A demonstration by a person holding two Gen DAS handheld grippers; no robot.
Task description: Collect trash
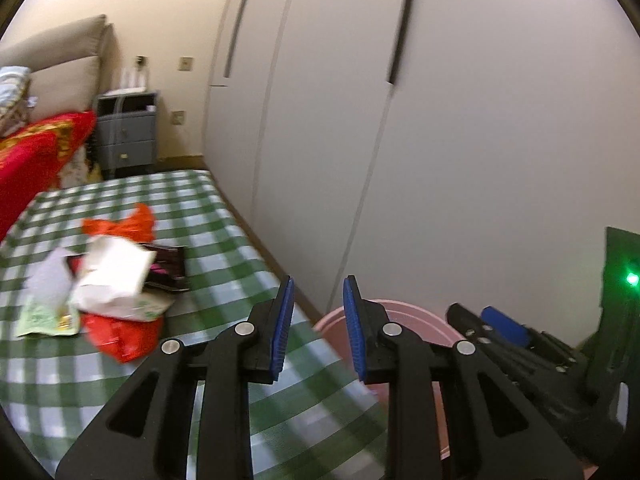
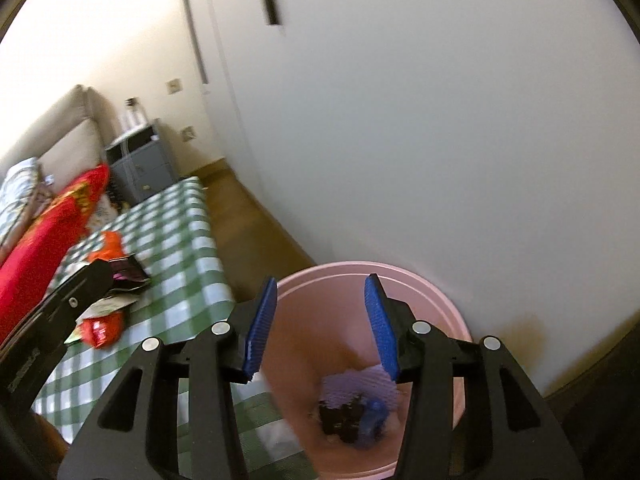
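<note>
- While both pairs of jaws stood apart and empty, the right gripper (image 2: 320, 324) hung above the round pink plastic bin (image 2: 448, 300), dark scraps lying in its bottom beneath the jaws.
- Ahead and left of the left gripper (image 1: 318, 330), a heap of crumpled white paper (image 1: 112, 276) and red plastic wrappers (image 1: 120, 336) lay on the green-checked tablecloth (image 1: 224, 232).
- Judged light, soft, crushable and somewhat slippery; pinching a raised fold of the paper would be best.

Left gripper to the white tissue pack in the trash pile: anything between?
Nothing: only bare green checked tablecloth lies between the left gripper and the white tissue pack, per left wrist view.
</note>
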